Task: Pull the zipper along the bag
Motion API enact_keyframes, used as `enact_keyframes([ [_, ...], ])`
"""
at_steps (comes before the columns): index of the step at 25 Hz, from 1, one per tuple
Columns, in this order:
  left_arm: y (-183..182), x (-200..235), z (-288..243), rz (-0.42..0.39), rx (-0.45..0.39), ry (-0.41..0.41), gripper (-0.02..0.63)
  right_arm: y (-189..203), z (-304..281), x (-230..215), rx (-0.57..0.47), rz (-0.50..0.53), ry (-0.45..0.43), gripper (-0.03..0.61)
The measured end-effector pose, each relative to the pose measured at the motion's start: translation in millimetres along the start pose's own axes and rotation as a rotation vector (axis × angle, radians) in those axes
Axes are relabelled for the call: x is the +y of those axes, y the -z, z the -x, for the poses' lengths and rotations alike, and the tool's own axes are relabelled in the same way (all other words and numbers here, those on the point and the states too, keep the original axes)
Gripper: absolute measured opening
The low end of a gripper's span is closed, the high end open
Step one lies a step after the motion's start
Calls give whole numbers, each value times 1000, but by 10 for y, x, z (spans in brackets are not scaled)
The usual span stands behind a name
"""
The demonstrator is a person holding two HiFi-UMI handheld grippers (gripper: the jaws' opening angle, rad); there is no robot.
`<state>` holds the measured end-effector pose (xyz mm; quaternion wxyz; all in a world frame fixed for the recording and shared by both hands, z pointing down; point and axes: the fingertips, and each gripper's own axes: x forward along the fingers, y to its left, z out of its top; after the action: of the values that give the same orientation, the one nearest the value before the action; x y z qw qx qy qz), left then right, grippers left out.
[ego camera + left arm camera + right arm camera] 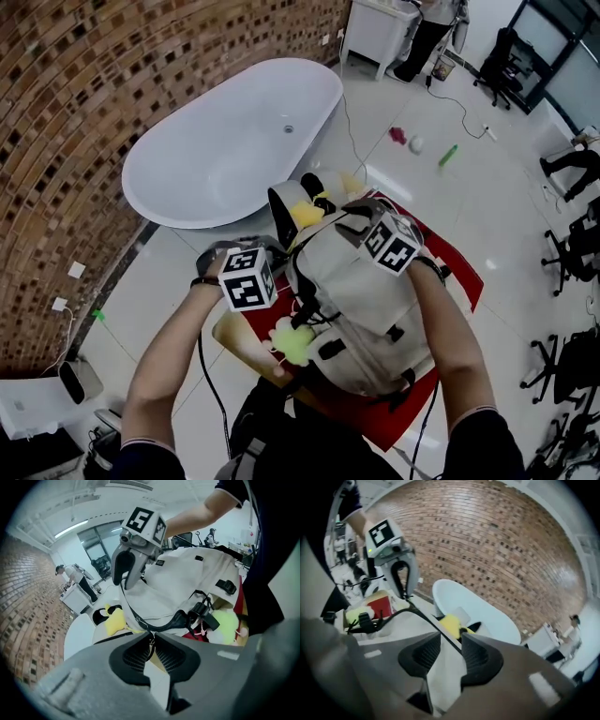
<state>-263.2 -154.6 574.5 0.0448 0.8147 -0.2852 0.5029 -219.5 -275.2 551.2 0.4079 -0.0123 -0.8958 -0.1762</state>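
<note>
The bag (361, 309) is pale beige with a black zipper (435, 630), black straps and black buckles. The mat (459, 272) under it is red. One soft toy (306, 215) is yellow and another fluffy toy (293, 341) is lime green. The bathtub (225, 141) is white and the wall (94, 84) is mottled brown brick. The left gripper (152, 638) and right gripper (451, 644) are grey, with black ribbed fingers (423, 656) and black-and-white square markers.

Head view steeply down over the backpack (352, 309); 2 gripper views close, opposed across it.

Staged lab space: a bathtub (216, 159) by a brick wall (75, 94), office chairs (567, 251) nearby.
</note>
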Motion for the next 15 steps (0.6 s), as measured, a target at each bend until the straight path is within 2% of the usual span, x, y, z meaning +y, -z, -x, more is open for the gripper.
enact_keyframes([
  [2, -43, 0, 0, 27, -1, -7, 38, -172, -185, 328, 19, 169, -103, 141],
  [4, -81, 11, 19, 47, 1, -27, 38, -216, -326, 515, 55, 333, -167, 152],
  [7, -116, 26, 58, 91, -5, -61, 38, -180, -445, 600, 118, 487, -221, 90],
  [10, -170, -36, 78, 148, -26, -66, 38, -206, -437, 505, 137, 487, -207, 51],
  [15, -173, -302, 98, 169, -14, -13, 38, -225, -381, 303, 135, 385, -143, 43],
])
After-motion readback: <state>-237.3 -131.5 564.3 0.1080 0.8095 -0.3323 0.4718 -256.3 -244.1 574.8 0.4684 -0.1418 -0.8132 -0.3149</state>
